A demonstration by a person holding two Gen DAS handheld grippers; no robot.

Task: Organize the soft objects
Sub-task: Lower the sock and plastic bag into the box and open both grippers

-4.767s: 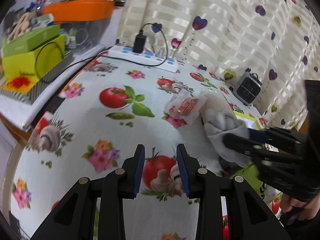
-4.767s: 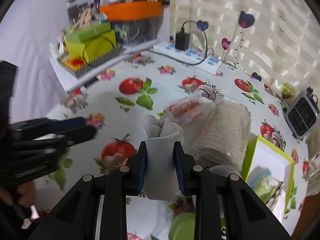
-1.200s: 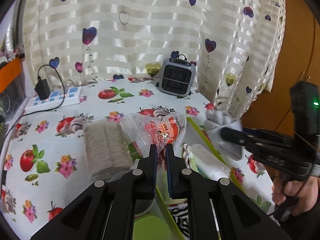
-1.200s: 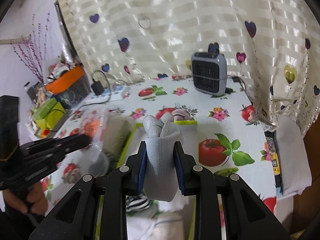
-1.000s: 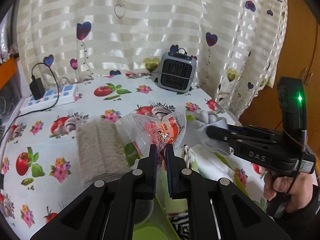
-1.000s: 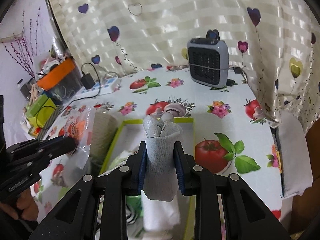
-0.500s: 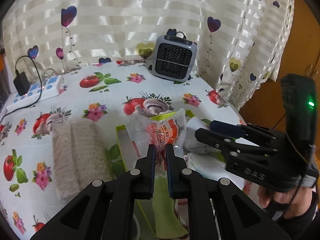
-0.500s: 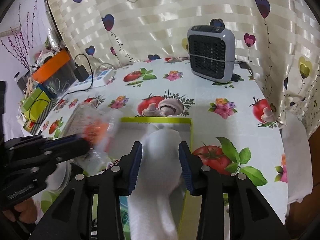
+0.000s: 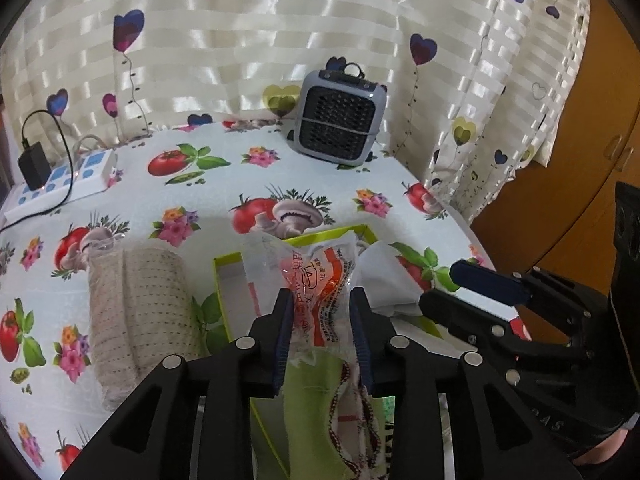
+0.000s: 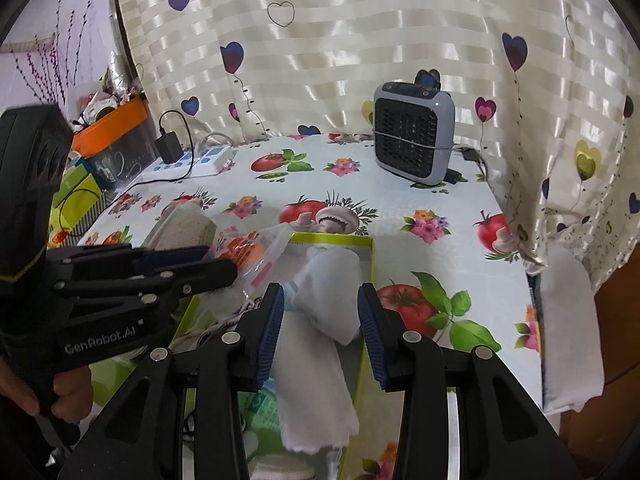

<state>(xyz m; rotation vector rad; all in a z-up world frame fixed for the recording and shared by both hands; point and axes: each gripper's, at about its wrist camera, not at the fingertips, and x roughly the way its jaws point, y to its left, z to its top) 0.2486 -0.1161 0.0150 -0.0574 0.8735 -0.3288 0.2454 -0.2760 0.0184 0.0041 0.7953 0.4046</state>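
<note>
A lime-green box point(image 9: 228, 264) lies on the tablecloth and holds soft items. My left gripper point(image 9: 320, 312) is open; a clear plastic packet with red print point(image 9: 320, 276) sits loose between its fingers, over the box. My right gripper point(image 10: 320, 308) is open above the box point(image 10: 366, 256). The white rolled glove point(image 10: 332, 280) lies in the box between its fingers, on a white cloth point(image 10: 316, 392). The packet also shows in the right wrist view point(image 10: 256, 256). A green cloth with patterned trim point(image 9: 316, 412) lies in the box.
A beige dotted fabric roll point(image 9: 136, 312) lies left of the box. A grey mini heater point(image 9: 340, 120) stands at the back by the curtain. A power strip with charger point(image 9: 60, 180) lies back left. Orange bin and green boxes point(image 10: 108, 128) stand far left. The table edge point(image 10: 532, 280) is at right.
Both grippers opened. The right one let the white glove go into the box. The left one loosened its hold on the packet over the box.
</note>
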